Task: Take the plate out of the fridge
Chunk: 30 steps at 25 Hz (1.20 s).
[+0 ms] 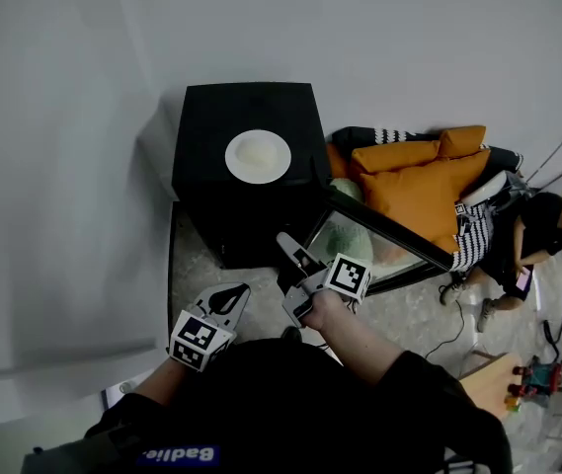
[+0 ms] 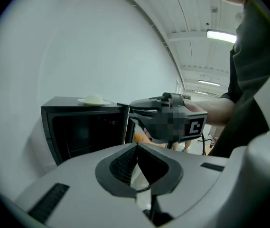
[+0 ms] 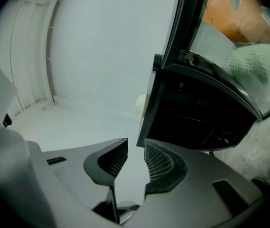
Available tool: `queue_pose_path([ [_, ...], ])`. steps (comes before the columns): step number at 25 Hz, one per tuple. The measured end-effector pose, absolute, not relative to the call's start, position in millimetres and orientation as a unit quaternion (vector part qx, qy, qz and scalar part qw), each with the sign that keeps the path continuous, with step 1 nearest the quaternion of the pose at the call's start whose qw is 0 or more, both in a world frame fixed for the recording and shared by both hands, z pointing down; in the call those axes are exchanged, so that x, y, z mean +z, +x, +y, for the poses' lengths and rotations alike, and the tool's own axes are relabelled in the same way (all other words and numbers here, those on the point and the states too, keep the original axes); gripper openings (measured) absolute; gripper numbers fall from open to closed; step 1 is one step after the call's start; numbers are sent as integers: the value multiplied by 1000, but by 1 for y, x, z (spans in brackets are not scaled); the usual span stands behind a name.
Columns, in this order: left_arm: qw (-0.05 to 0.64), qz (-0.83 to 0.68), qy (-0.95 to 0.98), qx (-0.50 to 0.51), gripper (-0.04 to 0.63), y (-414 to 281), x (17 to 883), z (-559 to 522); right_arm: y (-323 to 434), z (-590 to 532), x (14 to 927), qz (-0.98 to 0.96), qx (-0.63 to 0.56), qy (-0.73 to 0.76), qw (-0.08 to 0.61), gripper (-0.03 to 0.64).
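On top of the fridge (image 1: 211,117) sits the plate (image 1: 258,156), already out. The right gripper (image 1: 290,250) gapes empty beside the open door (image 1: 389,233); the left gripper (image 1: 233,294) is clenched on nothing. A careless shove on that door could jolt the plate off.

The speckled, stone-like floor (image 1: 414,314) carries a black fridge (image 1: 211,117) that stands against the white wall. On the fridge's flat top lies a white plate (image 1: 233,156), near the front edge, with a pale rounded mound of food (image 1: 258,153) on it. Just beside the fridge, orange cushions (image 1: 414,186) are piled low; whether they touch the floor cannot be told. Beyond them a person (image 1: 518,240) sits on the floor, and a thin cable (image 1: 450,332) trails across it.
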<state>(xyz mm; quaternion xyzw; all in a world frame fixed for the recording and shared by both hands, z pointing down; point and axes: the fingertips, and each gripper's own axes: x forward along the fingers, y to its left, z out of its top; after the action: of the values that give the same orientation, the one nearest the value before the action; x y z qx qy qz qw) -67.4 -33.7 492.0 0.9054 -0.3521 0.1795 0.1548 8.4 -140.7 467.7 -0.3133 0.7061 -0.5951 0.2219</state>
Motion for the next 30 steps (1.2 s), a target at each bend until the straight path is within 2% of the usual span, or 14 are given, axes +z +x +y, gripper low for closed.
queue_pose_path([
  [14, 140, -321, 926, 138, 8, -45, 452, -26, -3, -73, 456, 826, -473, -267, 152, 105],
  [20, 146, -321, 927, 130, 8, -42, 453, -20, 5, -57, 455, 882, -362, -287, 94, 20],
  [24, 150, -321, 927, 121, 8, -42, 452, -18, 0, -42, 457, 915, -290, -278, 46, 11],
  [30, 154, -316, 930, 111, 8, -41, 452, -15, -8, -31, 456, 937, -237, -257, 14, 11],
])
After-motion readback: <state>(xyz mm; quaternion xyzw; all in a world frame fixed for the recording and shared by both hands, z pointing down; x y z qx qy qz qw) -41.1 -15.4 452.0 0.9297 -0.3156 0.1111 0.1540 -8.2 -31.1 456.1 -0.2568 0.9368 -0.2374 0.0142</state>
